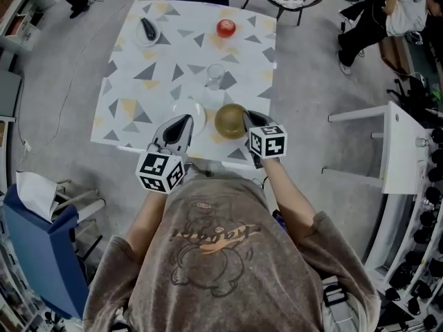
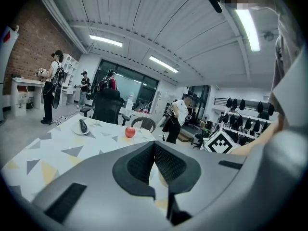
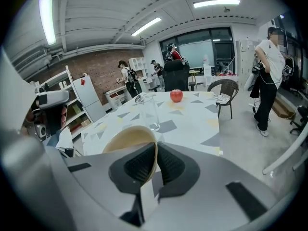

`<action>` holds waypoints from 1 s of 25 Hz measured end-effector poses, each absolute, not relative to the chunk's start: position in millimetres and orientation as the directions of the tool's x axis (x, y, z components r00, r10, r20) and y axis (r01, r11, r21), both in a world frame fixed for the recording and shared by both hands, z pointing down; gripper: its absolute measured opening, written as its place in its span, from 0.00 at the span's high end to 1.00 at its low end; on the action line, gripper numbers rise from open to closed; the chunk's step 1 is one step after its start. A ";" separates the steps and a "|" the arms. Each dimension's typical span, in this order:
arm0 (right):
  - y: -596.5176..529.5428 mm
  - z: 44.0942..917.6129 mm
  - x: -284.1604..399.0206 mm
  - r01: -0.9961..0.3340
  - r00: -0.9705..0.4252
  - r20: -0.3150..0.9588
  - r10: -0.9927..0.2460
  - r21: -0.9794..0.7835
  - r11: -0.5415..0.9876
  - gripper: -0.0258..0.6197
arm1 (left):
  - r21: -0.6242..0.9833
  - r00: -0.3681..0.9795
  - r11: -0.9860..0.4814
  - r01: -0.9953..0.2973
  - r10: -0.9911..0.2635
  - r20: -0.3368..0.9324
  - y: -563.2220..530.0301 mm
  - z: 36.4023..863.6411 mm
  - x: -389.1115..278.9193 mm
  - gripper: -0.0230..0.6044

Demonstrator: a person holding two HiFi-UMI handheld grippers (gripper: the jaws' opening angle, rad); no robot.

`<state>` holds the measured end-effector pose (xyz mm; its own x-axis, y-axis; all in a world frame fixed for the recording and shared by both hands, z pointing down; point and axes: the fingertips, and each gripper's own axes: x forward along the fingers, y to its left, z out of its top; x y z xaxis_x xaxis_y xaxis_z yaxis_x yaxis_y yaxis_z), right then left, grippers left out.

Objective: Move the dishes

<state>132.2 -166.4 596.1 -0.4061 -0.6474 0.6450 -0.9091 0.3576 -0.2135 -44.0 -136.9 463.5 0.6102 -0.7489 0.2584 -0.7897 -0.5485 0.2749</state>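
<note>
**The bowl is held only by its edge**

Head view: The right claw point(image 1: 250, 120) is shut on the right edge of the tan bowl point(image 1: 229, 120), close to the near side of the counter point(image 1: 138, 81). That is a thin hold. If the hand jerks or turns fast, I think the bowl could slip out and fall. The glass point(image 1: 215, 77) stands just behind the bowl, so a push that way could knock it over. The left claw point(image 1: 184, 122) sits over the white plate point(image 1: 199, 115), just left of the bowl, and the two dishes could bump. The bowl, the plate and the glass all look empty. Far back, a small plate point(image 1: 138, 37) has a dark thing point(image 1: 148, 28) on it. The apple point(image 1: 225, 28) lies on the counter, in no dish.

Left gripper view: The tips of the left claw point(image 2: 154, 146) are pressed together. Something pale shows low in the gap, but I cannot tell if it is the plate's edge. If the plate is not pinched, it would just stay where it is. Far ahead are the small plate point(image 2: 76, 129) with its dark thing point(image 2: 83, 125), and the apple point(image 2: 130, 132).

Right gripper view: The pads of the right claw point(image 3: 156, 150) squeeze the thin wall of the bowl point(image 3: 126, 139), one inside and one outside. Only a little of the rim is caught, so a slip is the big worry. The glass point(image 3: 147, 110) stands close behind the bowl, clear with nothing in it.
</note>
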 end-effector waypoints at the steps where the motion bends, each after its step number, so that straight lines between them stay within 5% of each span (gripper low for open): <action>1: -164.9 599.2 132.8 -0.910 -0.404 0.649 -0.644 -0.217 0.352 0.93 | 0.275 0.612 -0.550 -0.789 -0.747 0.260 -136.5 463.7 -43.0 0.94; 25: -163.3 660.9 140.4 -0.926 -0.378 0.721 -0.581 -0.306 0.223 0.92 | 0.278 0.594 -0.527 -0.803 -0.743 0.307 -131.7 478.1 -49.3 0.94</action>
